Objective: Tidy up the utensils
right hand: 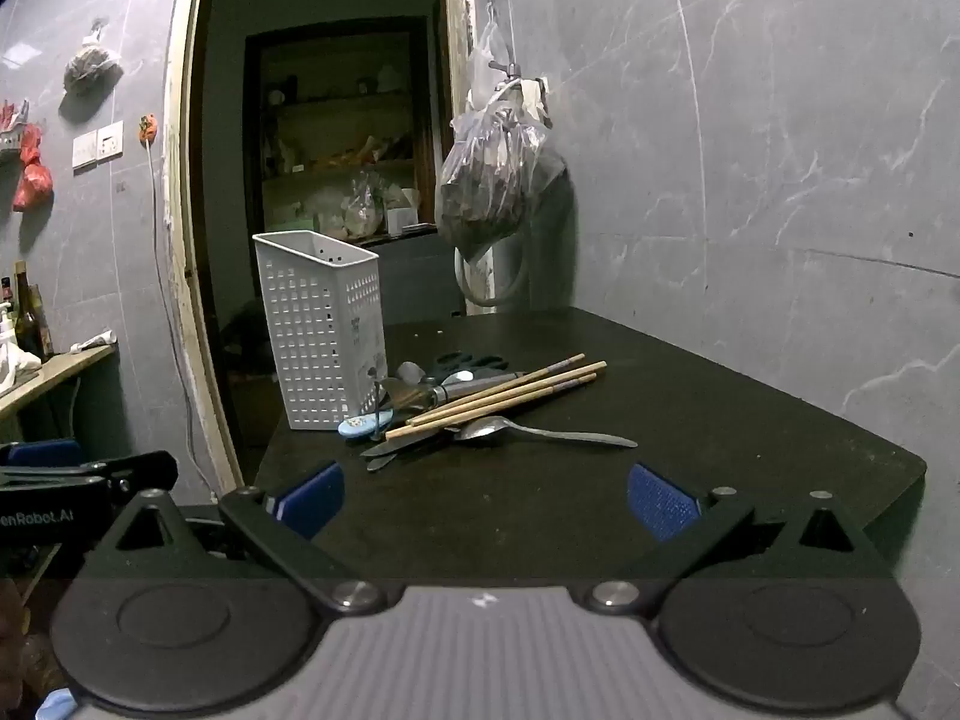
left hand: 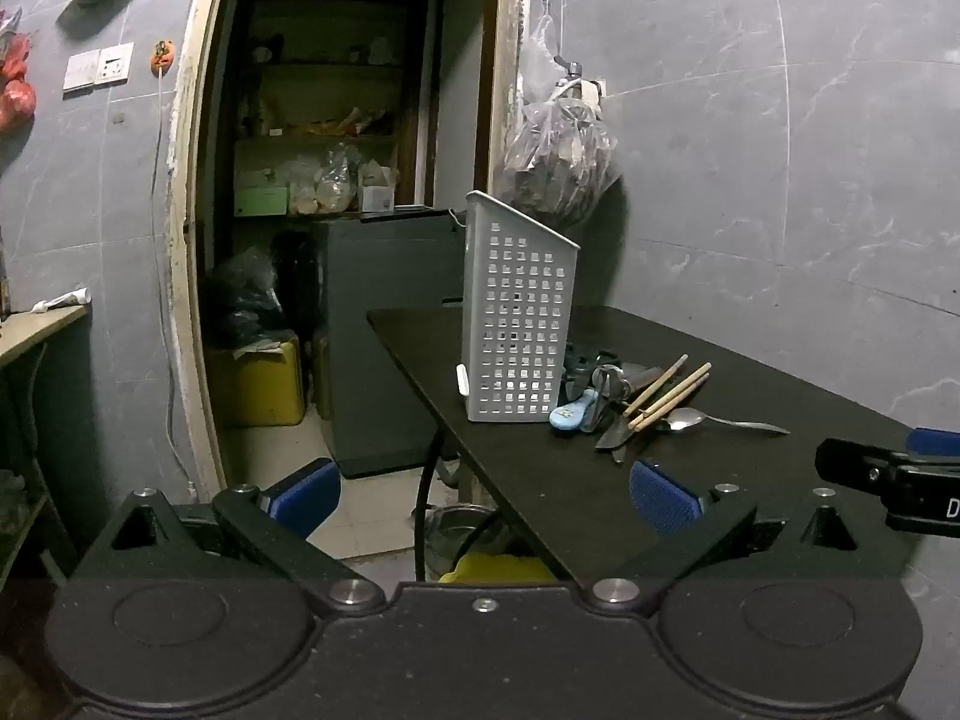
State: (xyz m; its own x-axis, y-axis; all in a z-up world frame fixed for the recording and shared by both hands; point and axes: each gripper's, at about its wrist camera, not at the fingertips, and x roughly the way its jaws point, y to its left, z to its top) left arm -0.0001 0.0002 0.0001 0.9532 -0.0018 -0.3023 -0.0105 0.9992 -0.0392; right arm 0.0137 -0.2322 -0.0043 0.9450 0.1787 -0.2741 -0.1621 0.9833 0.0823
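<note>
Right wrist view: the right gripper (right hand: 486,501) is wide and holds nothing. Chopsticks (right hand: 504,393) cover dark things I cannot make out beside the white basket (right hand: 321,330). Left gripper (left hand: 485,495) is wide too.

Black claw (right hand: 486,501) frames, blue ribbed pads (right hand: 660,501), silver screws.

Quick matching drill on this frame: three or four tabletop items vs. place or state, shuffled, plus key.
1. white perforated plastic utensil holder
2. wooden chopsticks
3. metal spoon
4. right hand-held gripper

A. lying across the pile
B. open, holding nothing
C. upright, at the table's left edge
D. flat on the black table, nearest the camera

Pairs: 1-C, 2-A, 3-D, 4-B
</note>
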